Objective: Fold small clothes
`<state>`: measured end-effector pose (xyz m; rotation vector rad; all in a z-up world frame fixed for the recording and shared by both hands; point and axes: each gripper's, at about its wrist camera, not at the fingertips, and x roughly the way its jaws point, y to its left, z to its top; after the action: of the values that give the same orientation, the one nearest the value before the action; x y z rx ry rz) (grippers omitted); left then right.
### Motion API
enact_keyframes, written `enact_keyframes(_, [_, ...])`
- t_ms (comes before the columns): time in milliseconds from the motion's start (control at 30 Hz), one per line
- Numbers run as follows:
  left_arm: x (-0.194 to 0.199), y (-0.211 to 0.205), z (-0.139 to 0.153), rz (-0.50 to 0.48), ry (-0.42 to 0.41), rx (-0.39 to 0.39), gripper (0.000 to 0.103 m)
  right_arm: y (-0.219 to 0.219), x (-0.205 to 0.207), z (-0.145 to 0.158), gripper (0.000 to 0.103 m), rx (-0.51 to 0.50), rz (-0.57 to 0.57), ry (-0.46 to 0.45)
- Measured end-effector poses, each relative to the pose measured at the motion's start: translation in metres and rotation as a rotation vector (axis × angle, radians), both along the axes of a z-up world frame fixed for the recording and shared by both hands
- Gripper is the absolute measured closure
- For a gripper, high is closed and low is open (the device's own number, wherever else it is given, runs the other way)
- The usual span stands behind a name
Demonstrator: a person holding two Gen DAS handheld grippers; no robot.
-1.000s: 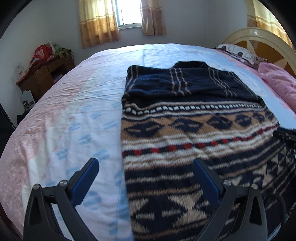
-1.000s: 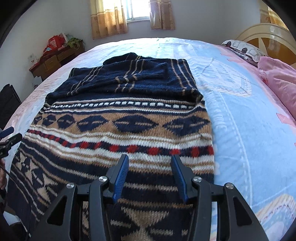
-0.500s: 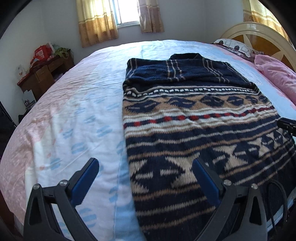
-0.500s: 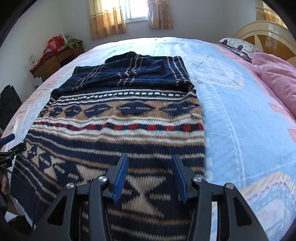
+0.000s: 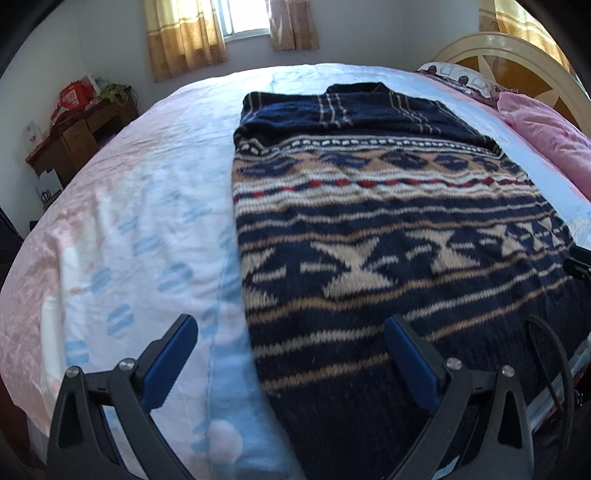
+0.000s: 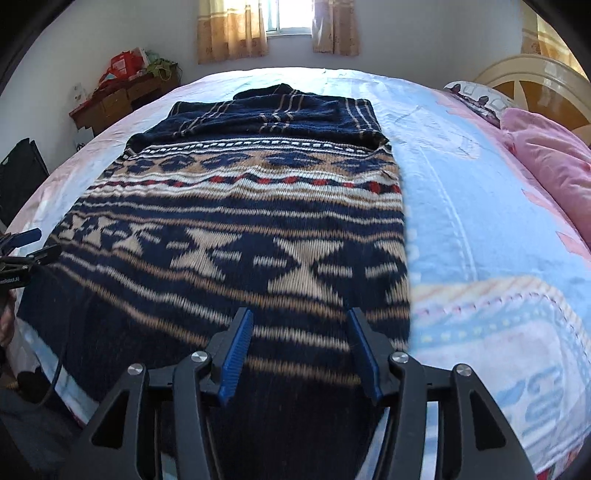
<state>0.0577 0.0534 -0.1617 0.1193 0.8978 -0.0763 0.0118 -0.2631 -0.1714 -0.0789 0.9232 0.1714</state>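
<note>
Both grippers [image 5: 290, 341] [image 6: 300, 332] (open) hover over unlabelled sweater [image 6: 240, 236].

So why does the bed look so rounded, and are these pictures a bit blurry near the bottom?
Left wrist view: the fisheye lens bulges the bed; the sweater smears toward its near end, and the window is blown out white. Right wrist view: same bulge, the sweater's near edge beside the right gripper is blurred, dark vignette in the corners.
</note>
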Motion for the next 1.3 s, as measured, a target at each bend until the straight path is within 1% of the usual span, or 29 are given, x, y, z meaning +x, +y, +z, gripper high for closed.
enact_keyframes(100, [-0.007, 0.002, 0.000, 0.011, 0.010, -0.019, 0.000, -0.005, -0.009, 0.000, 0.049, 0.009, -0.011, 0.004])
enact_keyframes(233, [-0.016, 0.004, -0.002, 0.020, 0.029, -0.045, 0.000, -0.016, -0.021, 0.002, 0.049, 0.051, -0.032, 0.002])
enact_keyframes(367, [-0.026, 0.006, -0.004, 0.034, 0.036, -0.074, 0.000, -0.022, -0.030, 0.004, 0.049, 0.040, -0.053, -0.001])
enact_keyframes(667, [-0.045, 0.015, -0.006, 0.027, 0.079, -0.157, 0.001, -0.041, -0.046, -0.002, 0.049, 0.077, -0.089, 0.026])
enact_keyframes(800, [-0.056, 0.015, -0.005, -0.008, 0.078, -0.171, 0.010, -0.044, -0.059, -0.004, 0.049, 0.107, -0.088, 0.045])
enact_keyframes(933, [-0.061, 0.014, -0.003, -0.028, 0.087, -0.188, 0.017, -0.040, -0.068, -0.008, 0.049, 0.127, -0.058, 0.071])
enact_keyframes(1000, [-0.063, 0.015, -0.002, -0.039, 0.089, -0.205, 0.024, -0.038, -0.070, -0.008, 0.050, 0.122, -0.047, 0.066])
enact_keyframes(1067, [-0.063, 0.014, -0.002, -0.049, 0.084, -0.208, 0.028, -0.040, -0.070, -0.008, 0.061, 0.145, -0.045, 0.067])
enact_keyframes(1100, [-0.063, 0.014, -0.002, -0.052, 0.086, -0.215, 0.031, -0.041, -0.069, -0.009, 0.062, 0.159, -0.048, 0.066])
enact_keyframes(1167, [-0.063, 0.014, -0.002, -0.053, 0.087, -0.222, 0.032, -0.045, -0.068, -0.013, 0.063, 0.191, -0.058, 0.065])
enact_keyframes(1233, [-0.064, 0.013, -0.001, -0.054, 0.082, -0.221, 0.033, -0.044, -0.068, -0.012, 0.066, 0.186, -0.057, 0.059])
enact_keyframes(1267, [-0.064, 0.013, -0.001, -0.055, 0.081, -0.223, 0.037, -0.042, -0.069, -0.012, 0.074, 0.186, -0.054, 0.057])
enact_keyframes(1300, [-0.064, 0.013, 0.000, -0.059, 0.079, -0.228, 0.041, -0.042, -0.069, -0.012, 0.078, 0.193, -0.048, 0.058])
